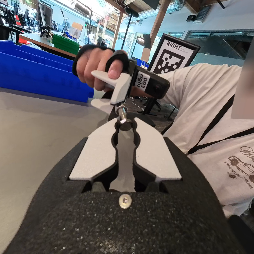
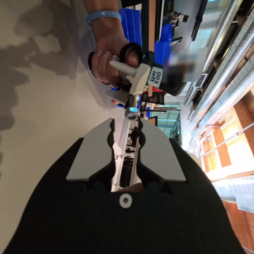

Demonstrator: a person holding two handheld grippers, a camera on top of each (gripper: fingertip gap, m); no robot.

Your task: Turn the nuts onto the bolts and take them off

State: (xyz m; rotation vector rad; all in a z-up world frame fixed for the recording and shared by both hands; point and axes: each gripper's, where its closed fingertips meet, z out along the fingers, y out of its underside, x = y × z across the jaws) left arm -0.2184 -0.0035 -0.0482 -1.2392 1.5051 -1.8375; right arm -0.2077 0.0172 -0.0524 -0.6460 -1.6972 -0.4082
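L gripper (image 1: pixel 125 124) clamps bolt (image 1: pixel 122 115) head; R gripper (image 2: pixel 132 119) on nut (image 2: pixel 131 115).

Silver steel bolt (image 1: pixel 122 114): far thread end hidden inside the grey two-finger right gripper (image 1: pixel 117 105); hex head sides covered by the left gripper (image 1: pixel 125 123) pads. Right wrist view smeared by motion blur beyond the fingertips, small silver hex nut (image 2: pixel 131 116) indistinct. Blue plastic bins (image 1: pixel 34 74) cut off left.

A white label (image 1: pixel 142 82) with printed writing sits on the black camera body at centre frame in the left wrist view. Upper right, a black-framed sign (image 1: pixel 173 56) carries a heading over a checkered code. The person's white shirt (image 1: pixel 206 137) bears a printed car graphic with lettering at the right edge; another white label (image 2: pixel 155 77) sits on the far device, upper centre in the right wrist view.
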